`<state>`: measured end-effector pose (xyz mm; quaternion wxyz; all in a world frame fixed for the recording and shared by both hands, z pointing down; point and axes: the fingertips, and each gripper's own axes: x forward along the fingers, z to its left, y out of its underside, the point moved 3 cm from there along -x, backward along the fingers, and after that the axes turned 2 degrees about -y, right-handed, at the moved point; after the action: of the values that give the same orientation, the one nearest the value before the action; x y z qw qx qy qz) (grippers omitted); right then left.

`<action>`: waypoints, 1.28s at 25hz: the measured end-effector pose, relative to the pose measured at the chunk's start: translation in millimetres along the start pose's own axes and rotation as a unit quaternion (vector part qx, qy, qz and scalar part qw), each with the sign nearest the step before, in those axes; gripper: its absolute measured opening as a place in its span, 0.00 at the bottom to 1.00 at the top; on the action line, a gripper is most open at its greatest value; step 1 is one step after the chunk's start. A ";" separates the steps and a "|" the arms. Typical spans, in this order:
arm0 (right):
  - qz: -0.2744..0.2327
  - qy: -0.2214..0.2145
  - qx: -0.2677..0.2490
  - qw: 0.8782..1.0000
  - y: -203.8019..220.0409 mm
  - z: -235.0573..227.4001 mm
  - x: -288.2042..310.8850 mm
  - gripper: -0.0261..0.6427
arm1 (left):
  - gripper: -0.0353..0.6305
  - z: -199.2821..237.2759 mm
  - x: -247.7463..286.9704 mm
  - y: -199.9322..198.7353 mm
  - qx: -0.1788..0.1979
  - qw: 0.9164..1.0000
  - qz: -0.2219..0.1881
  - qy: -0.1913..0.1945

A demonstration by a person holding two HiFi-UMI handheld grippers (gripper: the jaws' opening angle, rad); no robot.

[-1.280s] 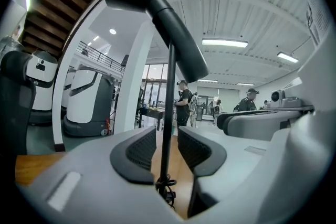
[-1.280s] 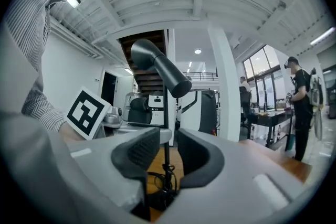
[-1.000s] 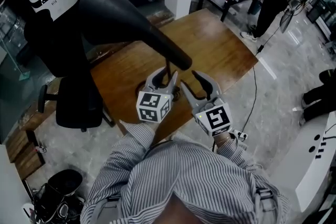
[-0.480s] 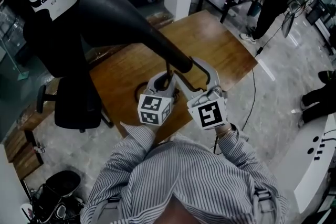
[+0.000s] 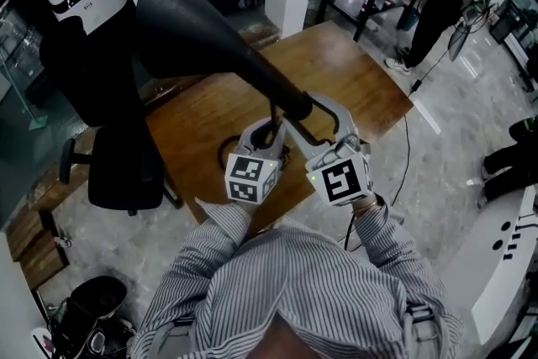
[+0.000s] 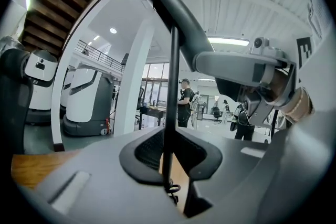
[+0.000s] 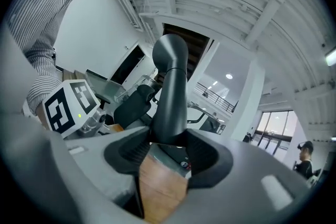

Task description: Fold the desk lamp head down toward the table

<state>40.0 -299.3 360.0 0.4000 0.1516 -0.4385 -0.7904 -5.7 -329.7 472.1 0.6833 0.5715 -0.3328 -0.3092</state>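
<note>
Wooden desk (image 5: 353,88) in an open workshop, seen from the head view: the black cone-shaped lamp head (image 5: 193,29) stands raised high, so the folding looks not yet done, with the left gripper (image 5: 267,133) and right gripper (image 5: 304,115) at its lower end, and no container shows on the desk. Left gripper view: the jaws are closing onto the thin upright stem (image 6: 171,113), pads against it. Right gripper view: the wide-set jaws are closing on the thick lamp neck (image 7: 170,107), touching both sides.
</note>
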 end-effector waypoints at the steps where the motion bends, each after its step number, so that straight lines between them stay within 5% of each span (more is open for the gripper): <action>1: 0.007 -0.007 -0.005 1.000 -0.4 -1.5 -0.5 0.36 | 0.12 -0.1 0.3 -0.3 0.003 1.000 0.000 0.002; 18: 0.083 -0.084 -0.105 0.987 -6.0 -18.7 -11.7 0.36 | 0.12 -1.6 0.6 -2.7 0.010 1.000 0.007 0.014; 32: 0.180 -0.159 -0.252 0.937 -34.2 -43.5 -22.3 0.36 | 0.12 -0.8 0.8 -3.5 0.010 1.000 0.009 0.024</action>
<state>62.7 -296.9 304.9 0.4858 -0.1638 -0.3025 -0.8035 -4.8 -330.4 468.7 0.6880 0.5825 -0.3245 -0.2865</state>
